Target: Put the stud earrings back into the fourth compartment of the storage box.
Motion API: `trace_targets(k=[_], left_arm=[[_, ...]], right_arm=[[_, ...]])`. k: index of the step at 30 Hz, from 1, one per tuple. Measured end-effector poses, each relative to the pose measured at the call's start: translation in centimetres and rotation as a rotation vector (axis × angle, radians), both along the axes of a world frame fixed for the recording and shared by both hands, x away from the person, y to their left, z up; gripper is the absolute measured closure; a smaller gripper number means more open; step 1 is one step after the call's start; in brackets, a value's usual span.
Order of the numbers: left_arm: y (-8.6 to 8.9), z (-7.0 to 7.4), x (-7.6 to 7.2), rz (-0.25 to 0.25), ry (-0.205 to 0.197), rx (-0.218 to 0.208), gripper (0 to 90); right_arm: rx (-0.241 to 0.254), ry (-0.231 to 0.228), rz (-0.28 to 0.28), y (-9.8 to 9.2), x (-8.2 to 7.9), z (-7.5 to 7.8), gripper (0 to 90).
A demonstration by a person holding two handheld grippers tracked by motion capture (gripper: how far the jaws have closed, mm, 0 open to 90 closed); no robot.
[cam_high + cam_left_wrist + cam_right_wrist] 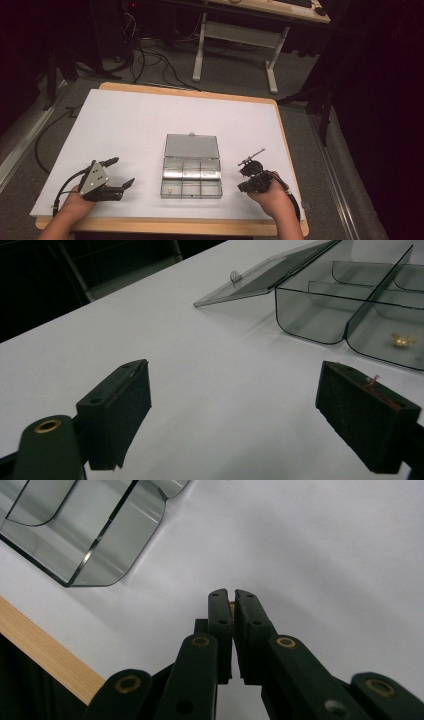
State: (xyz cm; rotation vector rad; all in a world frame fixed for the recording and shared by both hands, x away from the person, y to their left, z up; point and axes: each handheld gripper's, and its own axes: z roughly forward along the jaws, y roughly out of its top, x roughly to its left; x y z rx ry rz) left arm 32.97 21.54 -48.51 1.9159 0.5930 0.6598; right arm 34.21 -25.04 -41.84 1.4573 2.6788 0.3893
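Nearest, at the table's near edge: left gripper (116,175) low on the left, jaws spread wide with bare white sheet (130,125) between the pads (117,407), nothing held. On the right, right gripper (248,162) just right of the box, jaws pressed nearly together; in the right gripper view a sliver of something gold-coloured (232,603) wedged between the tips, too small to identify. Hands (272,197) entering from the bottom edge.

Between the two, in the middle: clear plastic compartment box (191,189), lid (192,146) swung open and lying flat on the far side. In the near-left compartment, a small brass-coloured piece (171,189), seen in the left gripper view resting on the compartment floor. Well apart from the left gripper, near the right one.

Farther off: wooden table rim (200,93), then grey floor with cables (150,55), and a white-legged desk (240,35) at the far end.
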Motion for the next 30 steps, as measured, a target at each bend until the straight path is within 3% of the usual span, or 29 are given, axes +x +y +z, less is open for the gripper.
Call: trace_targets(k=[13, 30], left_arm=[[0.0, 0.0, -0.2, 0.002, -0.015, -0.004, 15.0], [0.1, 0.0, -0.1, 0.001, -0.006, -0.006, 15.0]], right_arm=[[0.03, 0.007, -0.003, 0.6, -0.2, 0.4, 87.4], [0.052, -0.047, 0.01, 1.6, 0.4, 1.8, 87.4]])
